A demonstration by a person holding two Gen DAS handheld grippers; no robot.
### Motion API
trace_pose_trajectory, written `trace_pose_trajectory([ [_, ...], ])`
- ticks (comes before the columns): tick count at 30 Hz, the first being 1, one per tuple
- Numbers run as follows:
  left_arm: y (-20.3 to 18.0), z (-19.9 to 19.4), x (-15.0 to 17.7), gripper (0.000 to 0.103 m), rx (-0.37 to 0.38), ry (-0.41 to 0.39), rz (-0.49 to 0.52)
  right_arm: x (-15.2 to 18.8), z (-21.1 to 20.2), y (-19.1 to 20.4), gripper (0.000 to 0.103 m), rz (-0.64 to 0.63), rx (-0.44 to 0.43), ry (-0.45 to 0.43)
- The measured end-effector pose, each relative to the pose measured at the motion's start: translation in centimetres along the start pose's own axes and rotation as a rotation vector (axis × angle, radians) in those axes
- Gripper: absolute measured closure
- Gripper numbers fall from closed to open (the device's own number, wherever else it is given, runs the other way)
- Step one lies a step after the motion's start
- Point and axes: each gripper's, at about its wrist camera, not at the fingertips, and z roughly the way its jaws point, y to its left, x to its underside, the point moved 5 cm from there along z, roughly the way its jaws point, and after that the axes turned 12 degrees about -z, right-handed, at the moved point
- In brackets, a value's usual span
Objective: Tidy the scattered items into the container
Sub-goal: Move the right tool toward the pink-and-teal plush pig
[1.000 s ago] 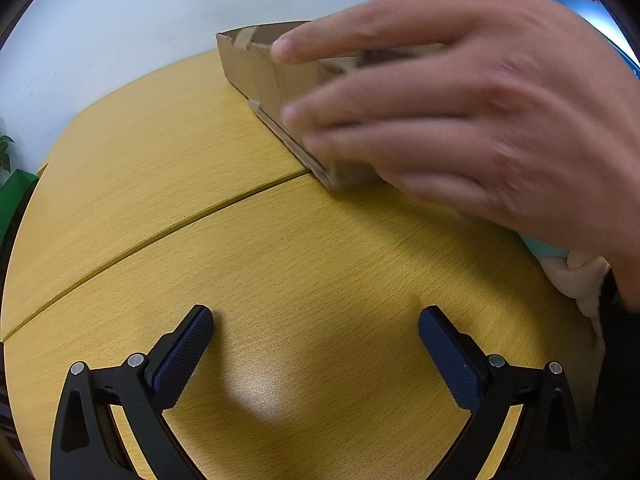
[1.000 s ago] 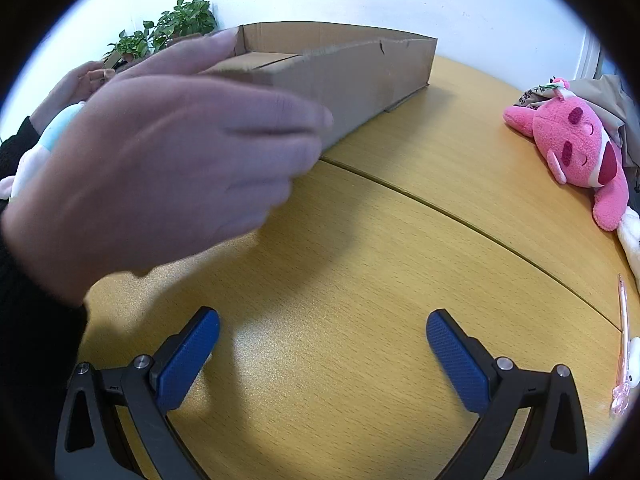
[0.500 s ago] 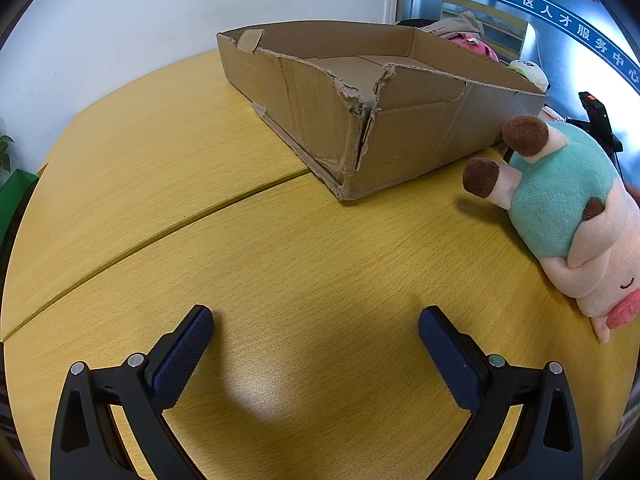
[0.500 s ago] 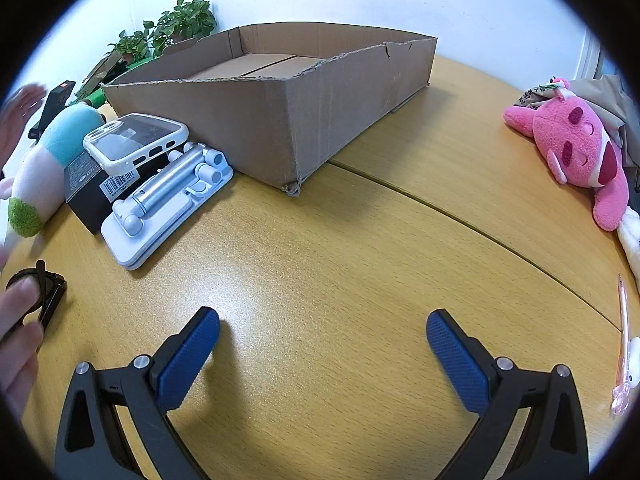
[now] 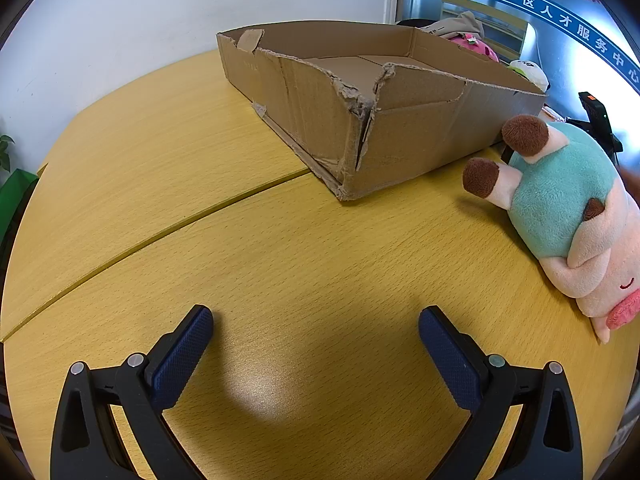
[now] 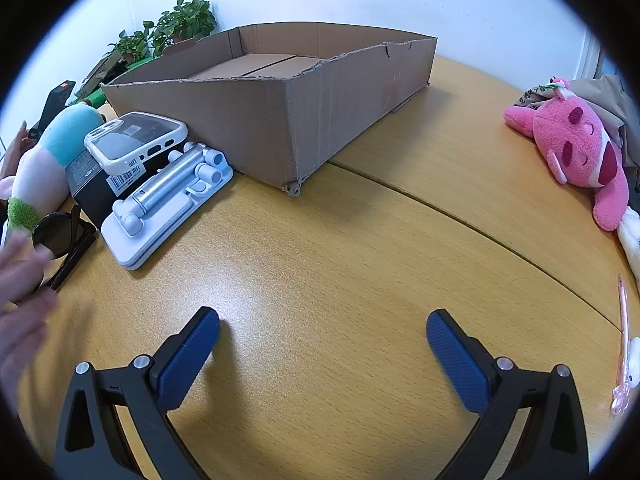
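Note:
A shallow cardboard box point(image 5: 400, 132) stands on the yellow table, also in the right wrist view point(image 6: 312, 120); nothing shows inside it. A teal and cream plush point(image 5: 568, 208) lies right of it, also seen at far left in the right wrist view point(image 6: 44, 160). A white phone stand point(image 6: 168, 204), a phone case point(image 6: 136, 140) on a black box point(image 6: 100, 188), sunglasses point(image 6: 60, 236), a pink plush point(image 6: 580, 156) and a pink pen point(image 6: 622, 340) lie around. My left gripper point(image 5: 316, 336) and right gripper point(image 6: 322, 336) are open, empty, low over bare table.
A bare hand point(image 6: 20, 280) blurs at the left edge of the right wrist view. Potted plants point(image 6: 176, 28) stand behind the box. A seam runs across the table point(image 5: 160, 236). Cloth and a white toy point(image 5: 528, 72) lie behind the box.
The hand that covered the box a second ago has pulled away to the side, uncovering the box, plush and small items. Neither gripper has moved.

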Motion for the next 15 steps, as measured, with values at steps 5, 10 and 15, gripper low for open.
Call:
trace_pose_trajectory([
  [5,-0.2,0.0,-0.1,0.000,-0.034,-0.009,-0.046,0.0,0.0,0.0,0.000,0.000,0.000,0.000],
  [10,-2.1,-0.2,0.5,0.000,-0.050,-0.013,-0.062,0.0,0.0,0.0,0.000,0.000,0.000,0.000],
  [15,-5.1,-0.6,1.8,0.000,-0.054,-0.013,-0.073,-0.4,0.2,-0.2,0.000,0.023,0.022,0.006],
])
